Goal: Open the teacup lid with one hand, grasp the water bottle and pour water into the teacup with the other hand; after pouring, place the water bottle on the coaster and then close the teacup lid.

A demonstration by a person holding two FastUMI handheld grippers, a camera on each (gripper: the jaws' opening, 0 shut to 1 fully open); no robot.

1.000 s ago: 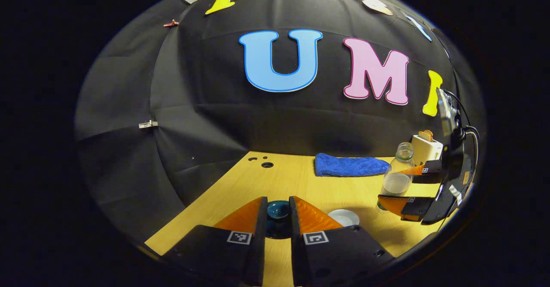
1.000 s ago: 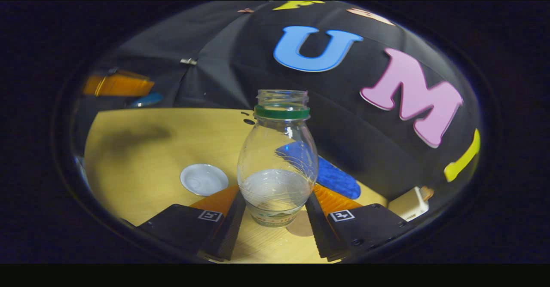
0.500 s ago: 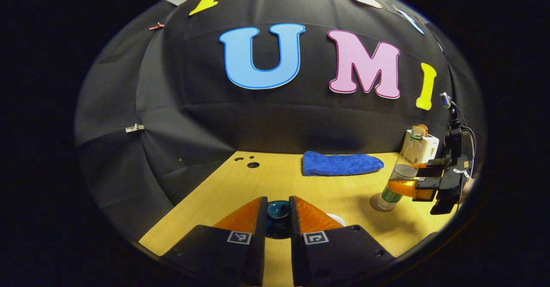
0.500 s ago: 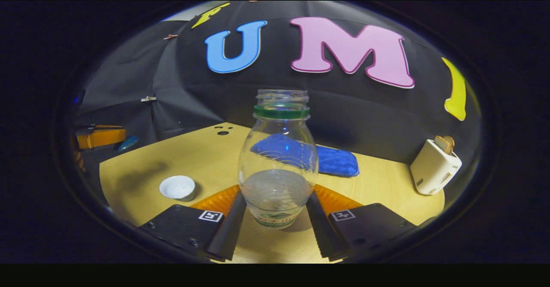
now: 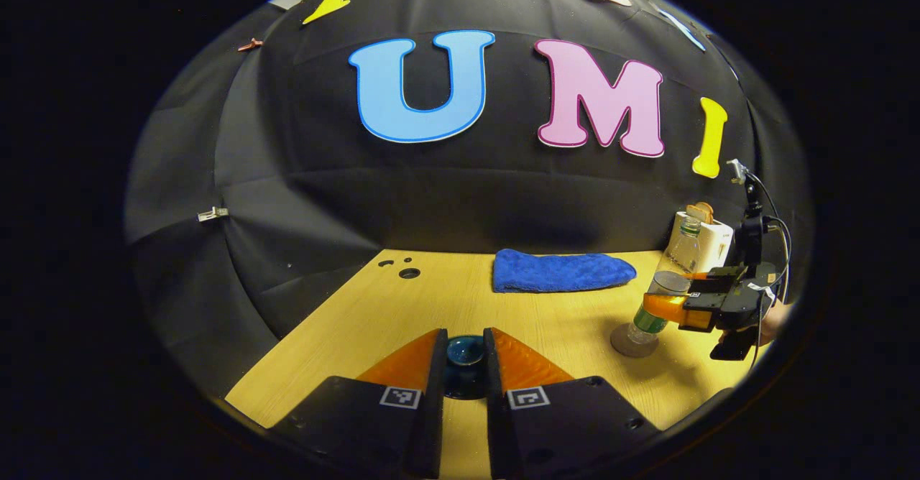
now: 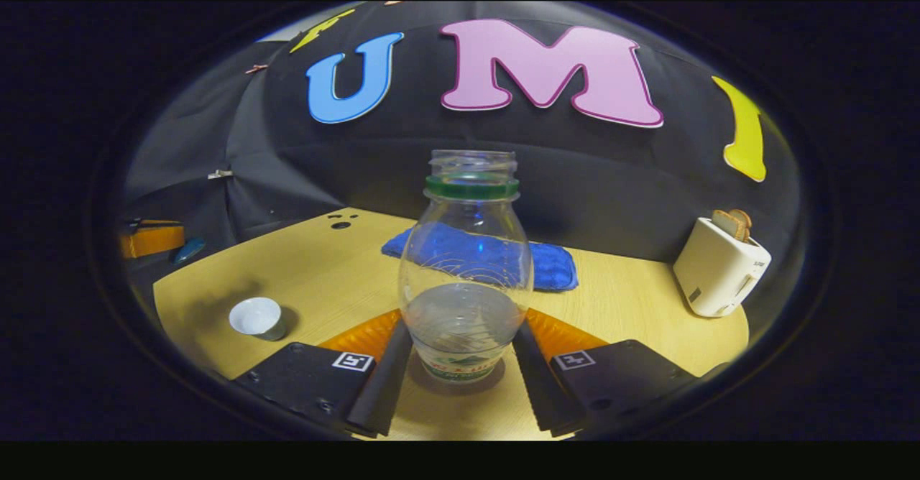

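Right gripper (image 6: 460, 354) jaws clamp the water bottle (image 6: 466, 279) over the coaster (image 5: 634, 341) — release next; left gripper (image 5: 463, 365) jaws grip the lid (image 5: 464, 351).

A clear bottle (image 6: 466, 279) with a green neck ring, a dark teal lid (image 5: 464, 351), a white cup (image 6: 256, 317), a blue cloth (image 5: 562, 271), a cream toaster (image 6: 720, 268), a light wood-grain table (image 6: 323, 264).

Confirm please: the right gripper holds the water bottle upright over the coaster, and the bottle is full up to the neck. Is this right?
Not quite. The right gripper does hold the water bottle upright at the coaster, but the bottle is not full: in the right gripper view the water fills only its lower part, and the upper body is clear.
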